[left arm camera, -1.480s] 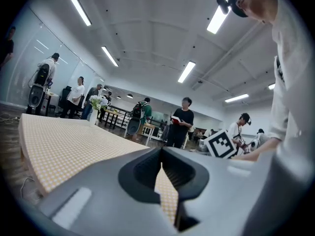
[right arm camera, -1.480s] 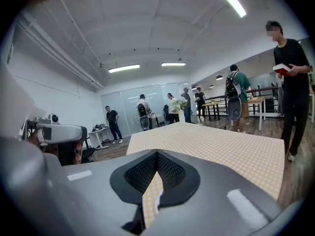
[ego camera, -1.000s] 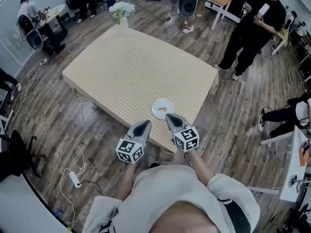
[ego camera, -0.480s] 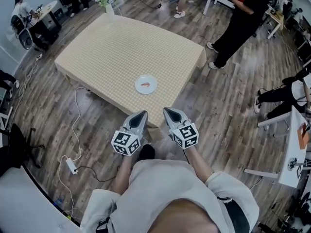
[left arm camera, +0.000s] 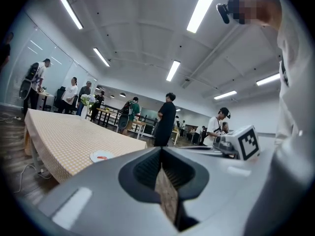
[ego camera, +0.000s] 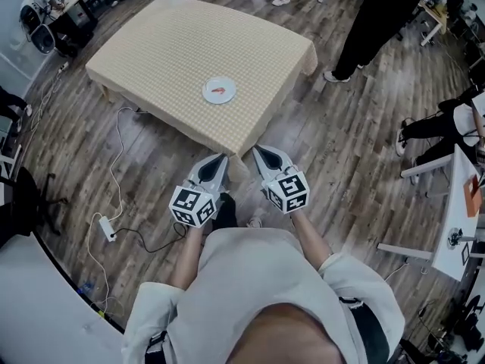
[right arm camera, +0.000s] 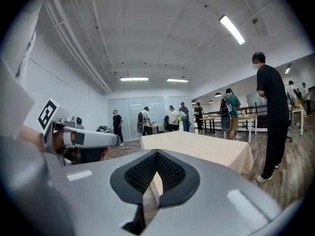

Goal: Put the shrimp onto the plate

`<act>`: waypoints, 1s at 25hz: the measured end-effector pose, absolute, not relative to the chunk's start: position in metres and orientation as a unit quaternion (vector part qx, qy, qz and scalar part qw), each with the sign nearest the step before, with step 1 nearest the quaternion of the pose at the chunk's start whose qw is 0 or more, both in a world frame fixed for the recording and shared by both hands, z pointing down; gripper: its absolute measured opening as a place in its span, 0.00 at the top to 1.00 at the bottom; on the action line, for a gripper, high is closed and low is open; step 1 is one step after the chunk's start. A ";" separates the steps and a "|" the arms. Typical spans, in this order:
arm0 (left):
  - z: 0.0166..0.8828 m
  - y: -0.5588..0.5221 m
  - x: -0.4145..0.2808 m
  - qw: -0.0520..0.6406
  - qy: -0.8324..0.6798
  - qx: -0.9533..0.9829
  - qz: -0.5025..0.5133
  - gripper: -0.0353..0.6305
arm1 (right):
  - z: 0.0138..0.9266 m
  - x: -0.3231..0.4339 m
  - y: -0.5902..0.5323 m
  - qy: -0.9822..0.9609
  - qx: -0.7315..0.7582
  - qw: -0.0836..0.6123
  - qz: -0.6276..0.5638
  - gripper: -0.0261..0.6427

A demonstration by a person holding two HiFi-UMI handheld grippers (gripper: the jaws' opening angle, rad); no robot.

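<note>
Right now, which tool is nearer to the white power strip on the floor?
Left. The power strip lies on the floor to the left of the left tool; the right tool is farther away, on the left tool's other side.

The beige checked table [ego camera: 167,44] bears a white plate [ego camera: 208,94] near its front edge.

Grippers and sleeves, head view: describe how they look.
The left gripper and right gripper are pointed grey shells with dark ribbed pads. Each carries a white cube with black square markers. The sleeves are pale grey-white.
</note>
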State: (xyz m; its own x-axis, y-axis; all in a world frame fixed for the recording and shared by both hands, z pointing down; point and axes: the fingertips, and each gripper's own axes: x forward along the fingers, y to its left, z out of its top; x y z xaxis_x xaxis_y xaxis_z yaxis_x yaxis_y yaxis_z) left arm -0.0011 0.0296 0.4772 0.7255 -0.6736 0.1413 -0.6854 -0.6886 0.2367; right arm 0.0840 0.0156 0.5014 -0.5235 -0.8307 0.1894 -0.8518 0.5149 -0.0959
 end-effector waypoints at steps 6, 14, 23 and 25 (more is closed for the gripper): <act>0.479 0.055 0.001 0.134 -0.369 0.920 0.022 0.93 | 0.503 0.082 0.040 -0.869 0.484 0.055 0.085 0.97; 0.479 0.069 0.004 0.129 -0.368 0.920 0.019 0.93 | 0.505 0.082 0.055 -0.870 0.483 0.055 0.086 0.97; 0.473 0.069 0.001 0.119 -0.372 0.920 0.016 0.93 | 0.500 0.077 0.051 -0.872 0.480 0.052 0.079 0.97; 0.473 0.068 0.002 0.117 -0.371 0.921 0.017 0.93 | 0.500 0.077 0.049 -0.872 0.480 0.052 0.078 0.97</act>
State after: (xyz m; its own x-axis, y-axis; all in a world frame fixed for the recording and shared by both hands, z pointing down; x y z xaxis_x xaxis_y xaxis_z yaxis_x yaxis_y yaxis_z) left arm 0.0024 0.0683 0.4733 0.7237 -0.6798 0.1192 -0.6880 -0.6968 0.2030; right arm 0.0770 0.0489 0.5004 -0.5338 -0.8293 0.1653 -0.8454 0.5271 -0.0858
